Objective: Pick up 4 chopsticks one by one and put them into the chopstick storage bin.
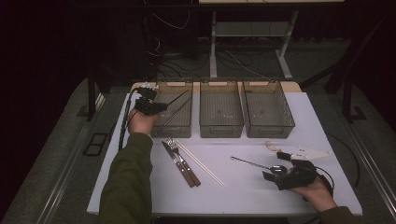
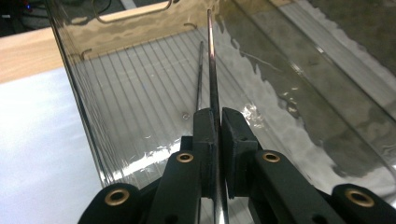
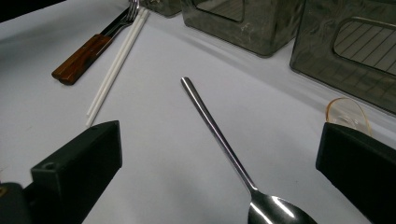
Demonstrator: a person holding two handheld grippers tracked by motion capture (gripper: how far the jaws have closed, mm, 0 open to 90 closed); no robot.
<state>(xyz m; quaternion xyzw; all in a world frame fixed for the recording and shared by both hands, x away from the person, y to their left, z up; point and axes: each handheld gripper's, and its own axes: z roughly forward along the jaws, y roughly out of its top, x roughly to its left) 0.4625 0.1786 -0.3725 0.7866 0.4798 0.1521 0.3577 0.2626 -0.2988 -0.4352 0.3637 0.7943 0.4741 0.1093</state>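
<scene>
My left gripper [image 1: 156, 107] was clamped tight on a thin dark chopstick [image 2: 212, 70], jaws nearly together, holding it over the leftmost bin [image 1: 183, 127], with a second dark stick [image 2: 200, 74] lying inside that bin just beside it. My right gripper [image 1: 279, 171] rested well to the right of that bin, on the near side, jaws spread wide and gripping nothing, with the steel spoon [image 3: 219, 135] lying on the white table [image 3: 159, 140] between them
</scene>
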